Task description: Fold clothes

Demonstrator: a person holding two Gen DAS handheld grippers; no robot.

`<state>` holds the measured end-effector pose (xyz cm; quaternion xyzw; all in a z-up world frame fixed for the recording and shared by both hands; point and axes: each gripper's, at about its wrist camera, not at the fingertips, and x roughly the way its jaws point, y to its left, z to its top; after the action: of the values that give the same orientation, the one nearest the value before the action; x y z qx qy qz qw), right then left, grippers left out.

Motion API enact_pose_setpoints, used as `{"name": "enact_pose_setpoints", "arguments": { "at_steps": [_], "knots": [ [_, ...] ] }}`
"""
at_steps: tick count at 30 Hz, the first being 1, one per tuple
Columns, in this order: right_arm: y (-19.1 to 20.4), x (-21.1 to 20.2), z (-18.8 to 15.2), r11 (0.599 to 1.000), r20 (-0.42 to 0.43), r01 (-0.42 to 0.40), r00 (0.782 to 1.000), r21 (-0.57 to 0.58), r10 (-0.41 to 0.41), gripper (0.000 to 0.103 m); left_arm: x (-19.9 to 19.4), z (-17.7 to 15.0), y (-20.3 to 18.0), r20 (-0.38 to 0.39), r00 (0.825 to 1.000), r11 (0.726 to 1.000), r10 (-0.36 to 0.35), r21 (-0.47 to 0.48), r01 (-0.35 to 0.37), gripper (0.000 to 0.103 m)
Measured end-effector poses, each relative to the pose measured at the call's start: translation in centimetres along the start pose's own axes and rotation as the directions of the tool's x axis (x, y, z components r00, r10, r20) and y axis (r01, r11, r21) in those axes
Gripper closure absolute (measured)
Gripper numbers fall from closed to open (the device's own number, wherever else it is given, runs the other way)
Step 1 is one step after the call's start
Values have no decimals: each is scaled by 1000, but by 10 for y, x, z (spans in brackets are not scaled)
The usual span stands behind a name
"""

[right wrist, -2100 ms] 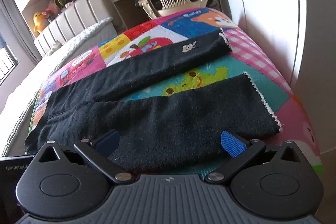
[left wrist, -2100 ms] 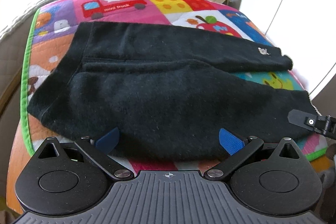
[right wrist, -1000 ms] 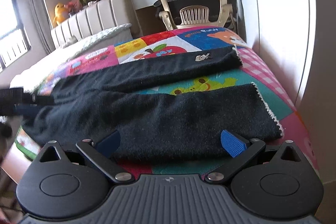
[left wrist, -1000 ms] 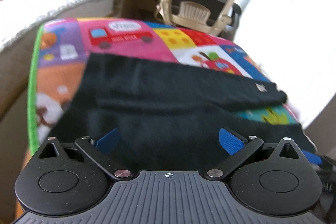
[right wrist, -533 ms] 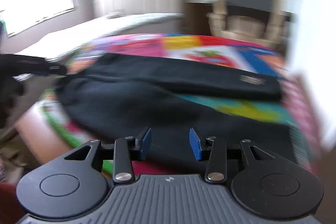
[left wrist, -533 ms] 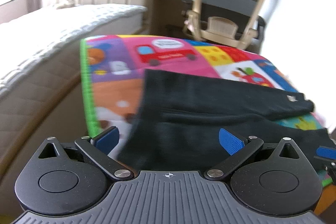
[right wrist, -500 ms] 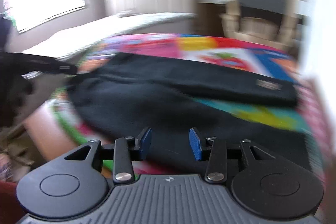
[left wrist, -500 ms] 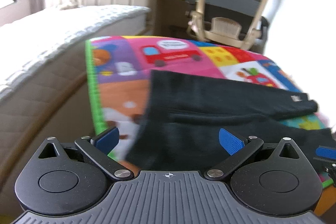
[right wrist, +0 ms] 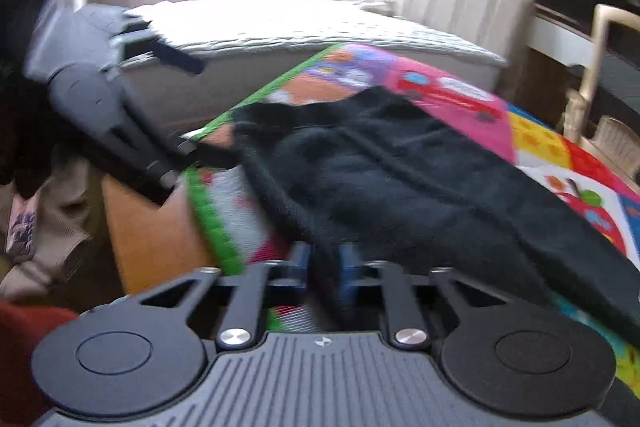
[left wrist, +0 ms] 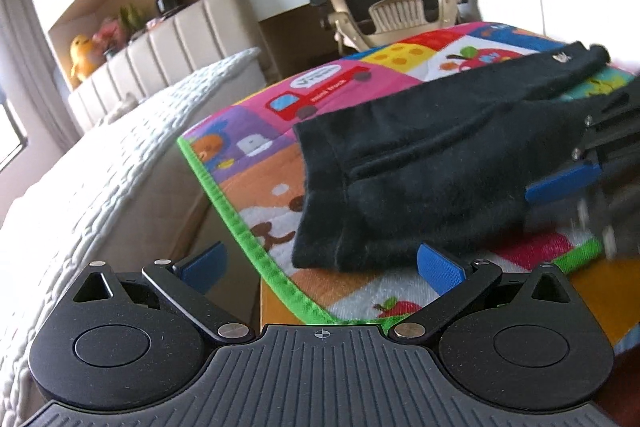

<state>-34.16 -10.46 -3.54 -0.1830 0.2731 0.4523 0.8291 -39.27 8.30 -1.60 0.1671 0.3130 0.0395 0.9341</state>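
Observation:
Black trousers (left wrist: 420, 167) lie spread on a colourful play mat (left wrist: 328, 95), waist end nearest me, legs running off to the right. My left gripper (left wrist: 320, 265) is open just short of the waist corner, with only the mat's green edge between its blue pads. In the right wrist view my right gripper (right wrist: 324, 271) has its jaws closing, blue pads pressing on the near edge of the trousers (right wrist: 400, 179). The left gripper (right wrist: 176, 163) shows there at the left, its tips by the waist corner. The right gripper's blue pad (left wrist: 560, 183) sits at the right of the left view.
A bed with a white quilt (left wrist: 120, 167) runs along the mat's left side. An office chair (left wrist: 396, 11) stands beyond the far end. A heap of clothes (right wrist: 44, 227) lies low at the left. Orange wood (left wrist: 600, 291) shows beneath the mat's near edge.
Both grippers swung left toward the waist end of the trousers. The right gripper went from wide open to shut on the near cloth edge. The left stayed open.

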Motion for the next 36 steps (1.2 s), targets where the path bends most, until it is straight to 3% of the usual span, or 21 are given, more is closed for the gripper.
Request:
{"name": "enact_pose_setpoints", "arguments": {
  "at_steps": [6,12,13,14,16,17,19,20,23,28,29,33,36],
  "knots": [
    [-29,-15,10,993,41,12,999,115,-17,97,4,3,-12,87,996,986,18,161,-32,0],
    [-35,-23,4,989,42,-2,999,149,-4,97,28,13,-38,215,976,924,46,361,-123,1],
    [-35,-24,2,988,43,-2,999,154,-5,97,32,13,-42,226,973,913,37,388,-125,6],
    [-36,-26,0,987,49,-3,999,160,-5,96,36,14,-45,224,974,904,29,409,-121,32],
    [-41,-36,-5,984,77,-2,997,179,-12,89,45,17,-49,187,982,900,28,424,-106,63],
    [-46,-46,-9,982,87,17,996,187,-34,86,48,20,-48,175,984,904,30,415,-101,64],
    [-57,-67,-20,974,98,83,990,210,-106,66,50,23,-44,164,986,922,27,377,-88,64],
    [-64,-79,-27,964,96,120,985,237,-147,64,48,26,-42,163,986,937,24,341,-79,67],
    [-95,-115,-55,886,48,250,956,390,-291,64,42,31,-34,163,987,971,10,235,-48,69],
    [-135,-173,-111,658,-55,395,879,640,-475,64,37,33,-24,156,988,991,-13,130,-8,72],
    [-139,-177,-119,631,-63,390,878,671,-475,64,37,33,-23,155,988,992,-17,124,-2,73],
    [-149,-176,-143,577,-57,312,908,755,-416,61,37,33,-21,154,987,995,-46,99,31,72],
    [-153,-154,-147,572,-94,329,911,751,-401,65,36,34,-19,156,985,995,-70,76,59,72]
  ]
}}
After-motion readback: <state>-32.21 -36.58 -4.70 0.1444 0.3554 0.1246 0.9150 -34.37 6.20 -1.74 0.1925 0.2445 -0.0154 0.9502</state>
